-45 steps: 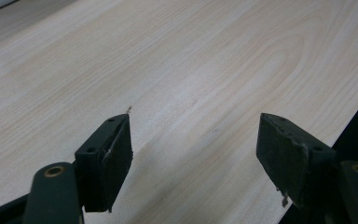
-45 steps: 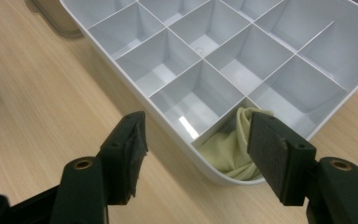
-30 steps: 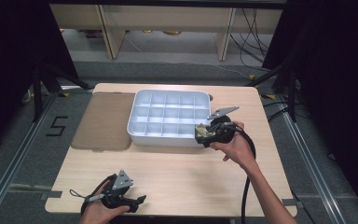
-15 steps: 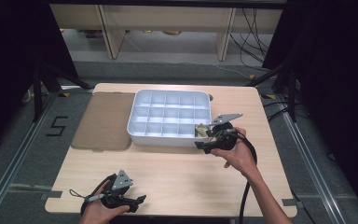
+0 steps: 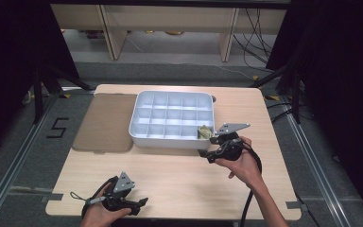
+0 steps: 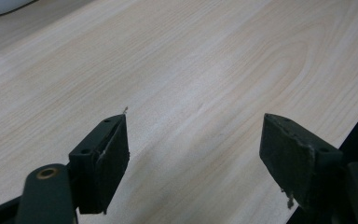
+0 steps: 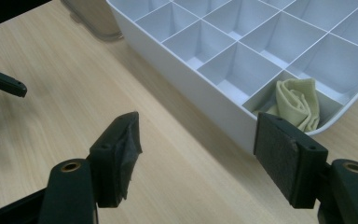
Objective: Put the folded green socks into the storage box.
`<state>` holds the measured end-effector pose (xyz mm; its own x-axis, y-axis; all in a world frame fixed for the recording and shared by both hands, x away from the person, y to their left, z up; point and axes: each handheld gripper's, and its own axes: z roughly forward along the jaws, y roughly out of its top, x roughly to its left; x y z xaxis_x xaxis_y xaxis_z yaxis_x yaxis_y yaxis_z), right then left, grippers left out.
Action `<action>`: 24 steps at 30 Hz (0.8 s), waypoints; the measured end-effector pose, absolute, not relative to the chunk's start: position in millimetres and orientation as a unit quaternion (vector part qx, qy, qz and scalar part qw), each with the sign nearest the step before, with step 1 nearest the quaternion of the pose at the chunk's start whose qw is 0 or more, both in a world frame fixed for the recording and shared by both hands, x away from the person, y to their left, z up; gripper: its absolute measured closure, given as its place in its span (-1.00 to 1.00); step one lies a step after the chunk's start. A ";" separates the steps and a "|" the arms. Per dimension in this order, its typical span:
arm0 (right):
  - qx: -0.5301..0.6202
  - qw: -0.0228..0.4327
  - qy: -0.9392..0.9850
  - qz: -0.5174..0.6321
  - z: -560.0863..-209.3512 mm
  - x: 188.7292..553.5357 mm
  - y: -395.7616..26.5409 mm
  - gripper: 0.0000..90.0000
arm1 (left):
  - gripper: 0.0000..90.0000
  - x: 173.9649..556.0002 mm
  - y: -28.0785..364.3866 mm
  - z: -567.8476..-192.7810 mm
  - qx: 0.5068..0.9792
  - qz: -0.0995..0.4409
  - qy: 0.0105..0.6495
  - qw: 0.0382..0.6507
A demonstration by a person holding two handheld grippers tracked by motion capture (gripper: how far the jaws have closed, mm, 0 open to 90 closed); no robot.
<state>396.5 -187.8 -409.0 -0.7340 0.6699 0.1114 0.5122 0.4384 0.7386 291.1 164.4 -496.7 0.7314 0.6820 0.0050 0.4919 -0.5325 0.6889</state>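
While the right gripper (image 5: 207, 154) stands wide with nothing in it, jaws just opened, the cloth (image 5: 203, 132) lies at its twelve o'clock in the tray (image 5: 170, 139).

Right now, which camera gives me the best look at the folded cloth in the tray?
The right gripper view: the pale yellow-green cloth sits close and sharp in a corner compartment of the white tray. The high view shows it as a small speck.
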 end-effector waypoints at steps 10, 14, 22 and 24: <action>0.347 0.103 0.841 0.402 -414.2 389.9 -189.1 -0.28 | -0.48 289.3 164.0 -497.0 0.862 0.125 0.351 0.344; 0.355 0.098 0.839 0.400 -415.3 384.9 -188.2 -0.28 | -0.48 289.8 164.3 -496.4 0.863 0.129 0.345 0.345; 0.349 0.098 0.842 0.400 -419.8 379.2 -189.0 -0.29 | -0.48 290.9 164.8 -496.3 0.864 0.136 0.340 0.345; 0.342 0.100 0.843 0.403 -421.8 378.1 -189.4 -0.29 | -0.48 290.7 164.8 -496.0 0.864 0.138 0.340 0.345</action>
